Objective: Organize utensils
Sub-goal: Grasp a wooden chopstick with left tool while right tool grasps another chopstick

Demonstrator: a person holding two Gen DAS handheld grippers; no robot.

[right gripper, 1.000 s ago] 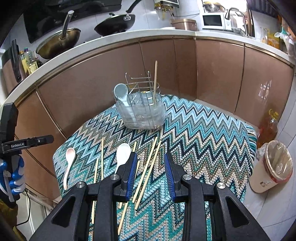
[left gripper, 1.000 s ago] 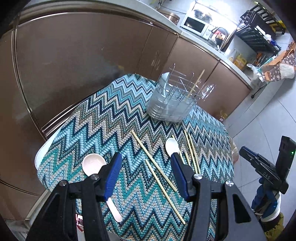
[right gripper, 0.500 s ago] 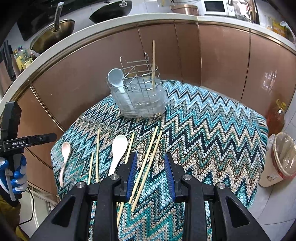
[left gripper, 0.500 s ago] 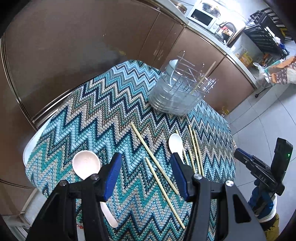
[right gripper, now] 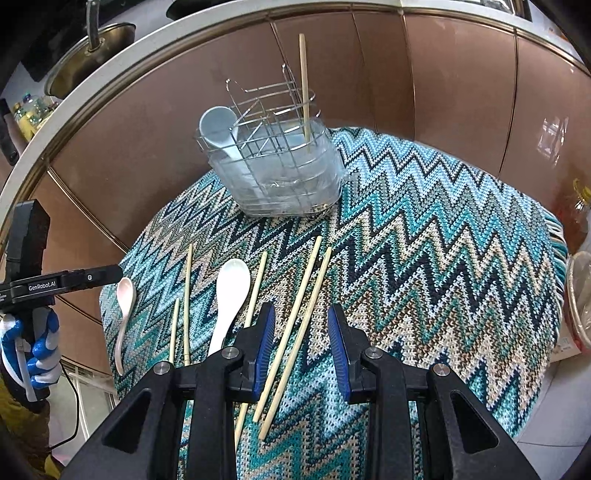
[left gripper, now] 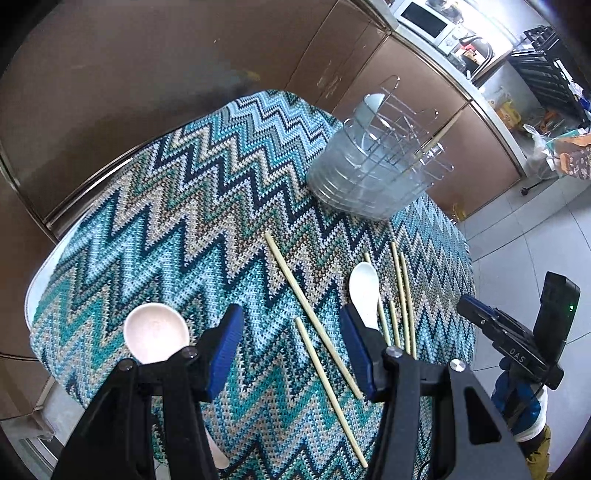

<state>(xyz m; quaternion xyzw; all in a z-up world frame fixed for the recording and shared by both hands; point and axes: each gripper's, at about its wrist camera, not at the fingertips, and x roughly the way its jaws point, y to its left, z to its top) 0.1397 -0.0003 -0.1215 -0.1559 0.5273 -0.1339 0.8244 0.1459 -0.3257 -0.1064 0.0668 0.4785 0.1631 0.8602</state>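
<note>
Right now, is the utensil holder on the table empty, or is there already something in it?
Not empty. The utensil holder already has a white spoon at one end and a single chopstick standing in it.

Pretty clearly a home kitchen: brown cabinet fronts (right gripper: 461, 85) under a pale countertop (right gripper: 147, 51), a wok-style pan (right gripper: 88, 48) sitting up there, a microwave (left gripper: 424, 24) further along, plus a small table in a zigzag cloth (right gripper: 424, 236) with a wire utensil caddy (right gripper: 273, 162).
</note>
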